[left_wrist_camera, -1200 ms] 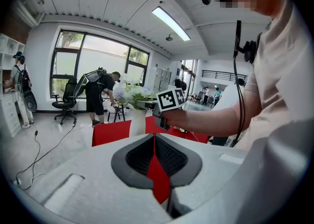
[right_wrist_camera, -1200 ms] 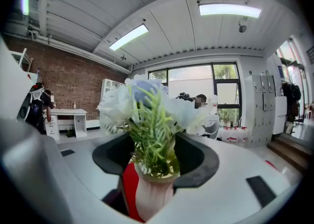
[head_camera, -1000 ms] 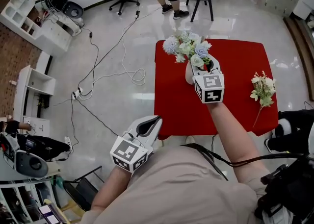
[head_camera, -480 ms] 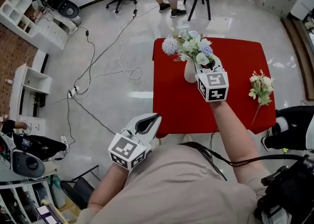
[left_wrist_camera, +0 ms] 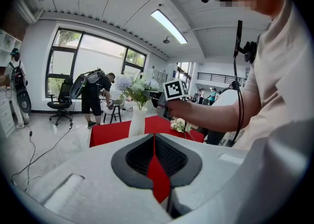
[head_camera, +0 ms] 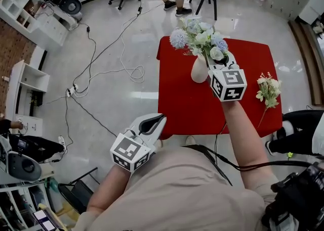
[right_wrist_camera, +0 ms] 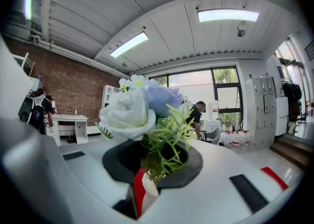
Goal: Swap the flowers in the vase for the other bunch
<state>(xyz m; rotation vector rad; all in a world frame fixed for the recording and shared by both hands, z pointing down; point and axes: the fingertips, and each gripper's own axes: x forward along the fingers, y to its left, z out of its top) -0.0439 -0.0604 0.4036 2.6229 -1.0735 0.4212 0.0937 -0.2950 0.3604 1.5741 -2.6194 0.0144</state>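
clamped on bouquet (head_camera: 199, 37) with right gripper (head_camera: 224, 63); left gripper (head_camera: 156, 122) shut, empty
head view: bouquet right over mouth of white vase (head_camera: 199, 71) on red table (head_camera: 182, 103), other bunch (head_camera: 268, 91) flat near right edge. left gripper view: jaws together. right gripper view: just closed in, pinching green stems (right_wrist_camera: 159, 157).

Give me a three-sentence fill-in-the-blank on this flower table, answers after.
The bouquet is gripped by the ___ gripper.
The vase stands on a ___ table.
In the head view, the spare bunch lies to the vase's ___.
Missing: right; red; right.
The right gripper has just been closing its jaws on the bouquet.
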